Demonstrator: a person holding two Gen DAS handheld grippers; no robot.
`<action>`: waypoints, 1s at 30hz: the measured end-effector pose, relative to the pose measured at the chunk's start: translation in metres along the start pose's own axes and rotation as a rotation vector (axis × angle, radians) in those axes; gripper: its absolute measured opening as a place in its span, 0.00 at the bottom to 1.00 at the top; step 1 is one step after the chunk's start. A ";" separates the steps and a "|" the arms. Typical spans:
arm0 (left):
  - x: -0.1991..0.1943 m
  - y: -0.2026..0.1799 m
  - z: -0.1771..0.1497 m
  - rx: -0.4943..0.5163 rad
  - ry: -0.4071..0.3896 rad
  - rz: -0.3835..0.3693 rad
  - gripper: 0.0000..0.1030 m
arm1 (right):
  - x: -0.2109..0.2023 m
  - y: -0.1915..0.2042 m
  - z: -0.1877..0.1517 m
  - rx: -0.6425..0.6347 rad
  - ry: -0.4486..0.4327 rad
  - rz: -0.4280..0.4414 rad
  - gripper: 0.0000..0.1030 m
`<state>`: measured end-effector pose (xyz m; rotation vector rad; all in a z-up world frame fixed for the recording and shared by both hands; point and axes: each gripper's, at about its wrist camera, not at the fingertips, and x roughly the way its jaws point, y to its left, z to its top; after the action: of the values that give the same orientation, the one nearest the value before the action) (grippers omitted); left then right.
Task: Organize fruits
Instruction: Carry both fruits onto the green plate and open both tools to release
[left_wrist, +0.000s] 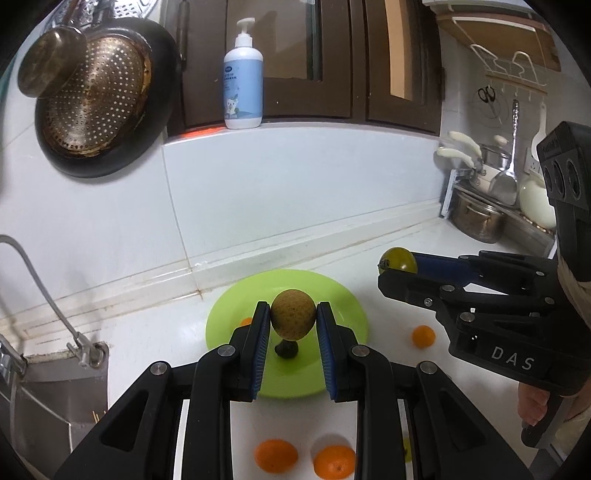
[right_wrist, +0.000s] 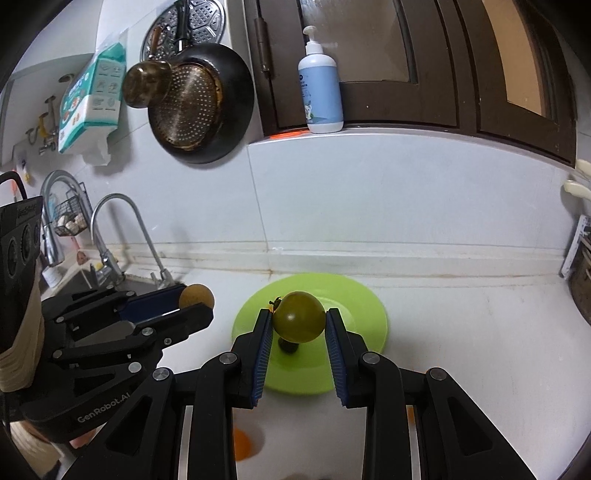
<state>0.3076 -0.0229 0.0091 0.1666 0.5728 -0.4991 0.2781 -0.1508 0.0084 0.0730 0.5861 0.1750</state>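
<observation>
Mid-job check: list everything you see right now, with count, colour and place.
Plate: one, lime green, on the white counter by the wall.
Brown fruit: one, speckled tan, held above the plate.
Green fruit: one, olive green with a stem, held above the plate.
Oranges: at least three whole in the left wrist view, orange, on the counter near the plate.
Dark item: one, on the plate, too hidden to identify.
Soap bottle: one, white and blue, on the ledge.
Pan with strainer: hanging on the wall.
Faucet: silver, at the sink.
Left gripper: black, blue fingers, gripping the brown fruit.
Right gripper: same, gripping the green fruit.
</observation>
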 end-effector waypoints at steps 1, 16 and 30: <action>0.003 0.002 0.002 -0.001 0.003 -0.001 0.25 | 0.004 -0.001 0.003 -0.001 0.003 0.000 0.29; 0.079 0.031 0.021 -0.069 0.130 -0.033 0.25 | 0.077 -0.029 0.027 0.041 0.141 0.020 0.29; 0.159 0.051 0.021 -0.099 0.276 -0.035 0.25 | 0.158 -0.045 0.029 0.047 0.308 0.028 0.29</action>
<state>0.4578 -0.0490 -0.0615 0.1323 0.8696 -0.4835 0.4299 -0.1662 -0.0592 0.1004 0.8964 0.2015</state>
